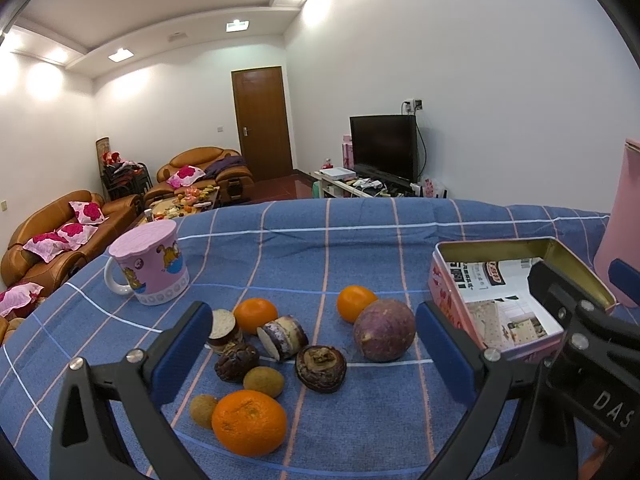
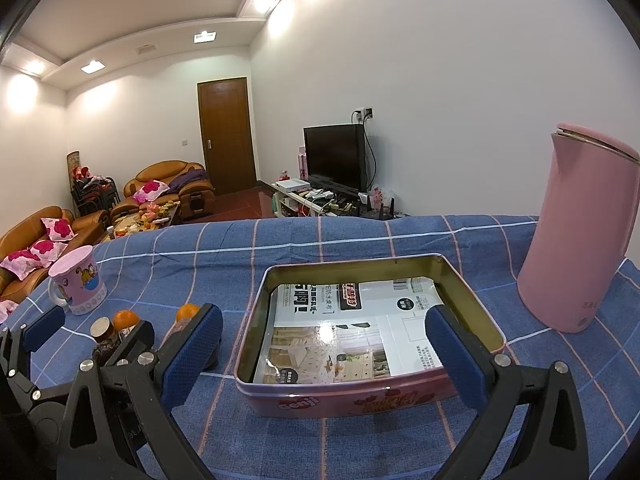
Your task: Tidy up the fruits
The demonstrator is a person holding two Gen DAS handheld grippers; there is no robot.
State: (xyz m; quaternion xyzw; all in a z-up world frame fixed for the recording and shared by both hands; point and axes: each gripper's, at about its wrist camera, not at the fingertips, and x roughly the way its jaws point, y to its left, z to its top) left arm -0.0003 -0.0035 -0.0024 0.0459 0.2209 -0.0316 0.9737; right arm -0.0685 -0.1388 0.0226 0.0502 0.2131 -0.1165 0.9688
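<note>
In the left wrist view, fruits lie on a blue checked cloth: a large orange nearest, two smaller oranges, a purple passion fruit, dark water chestnuts, cut sugarcane pieces and small brown longans. My left gripper is open above the pile, empty. An open pink tin, lined with printed paper, stands to the right. My right gripper is open and empty over the tin's near edge.
A pink lidded mug stands at the cloth's left. A tall pink kettle stands at the right, behind the tin. Sofas, a coffee table and a TV lie beyond the table's far edge.
</note>
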